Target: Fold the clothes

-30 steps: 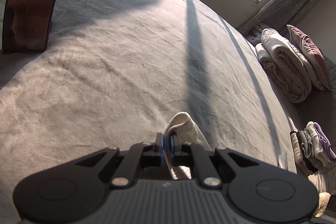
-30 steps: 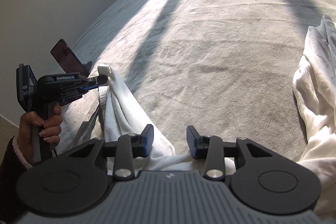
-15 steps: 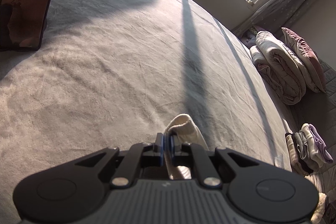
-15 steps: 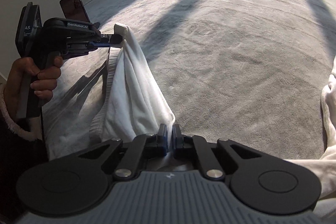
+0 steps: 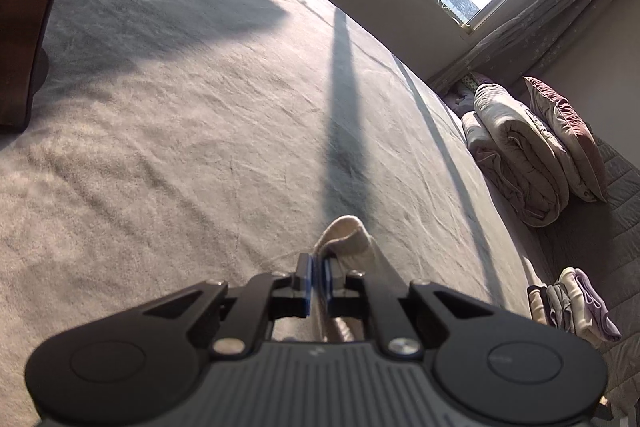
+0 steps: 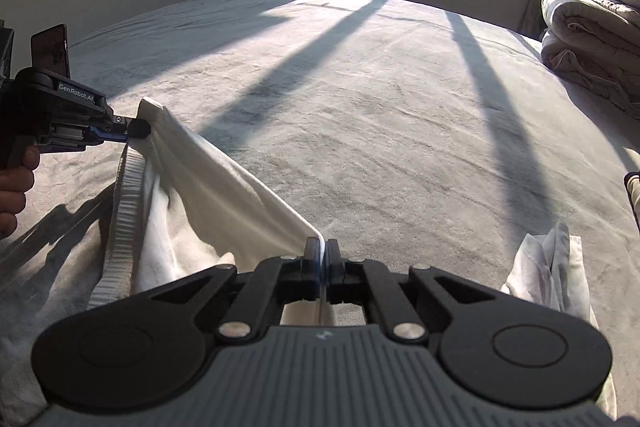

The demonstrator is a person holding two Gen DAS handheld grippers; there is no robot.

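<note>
White garment held up over the near edge of the grey bed, stretched between both tools: left gripper jaws clamped on one corner, right gripper jaws clamped on the other. Ribbed hem hangs below the left gripper, slack cloth touching the bed. More white clothing lies on the bed just right of the right gripper; a rolled duvet sits at the bed's far right edge.
</note>
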